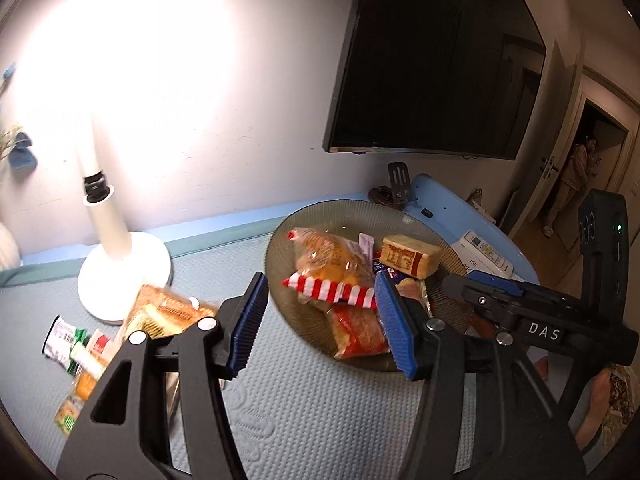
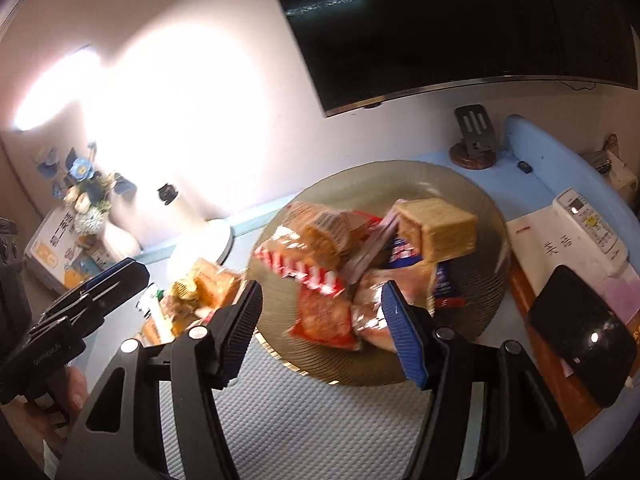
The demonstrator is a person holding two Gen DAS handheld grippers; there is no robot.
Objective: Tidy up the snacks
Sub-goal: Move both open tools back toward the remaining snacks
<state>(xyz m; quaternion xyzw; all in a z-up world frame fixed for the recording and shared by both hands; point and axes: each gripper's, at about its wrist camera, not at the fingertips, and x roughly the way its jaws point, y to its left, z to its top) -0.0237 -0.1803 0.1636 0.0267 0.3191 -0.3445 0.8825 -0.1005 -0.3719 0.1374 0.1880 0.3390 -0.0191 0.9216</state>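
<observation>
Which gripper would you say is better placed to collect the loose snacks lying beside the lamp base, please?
Probably the left gripper: open and empty, it sits nearer the loose snacks by the lamp base. The right gripper, also open, hangs over the plate, further from them.

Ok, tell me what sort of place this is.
Most likely a room in a home, perhaps a bedroom or living room. A dark television hangs on the wall, a lit lamp stands on a padded blue surface, and a remote control lies beside the snack plate.

"DAS" on the right hand-held gripper point(image 1: 472, 292).
</observation>
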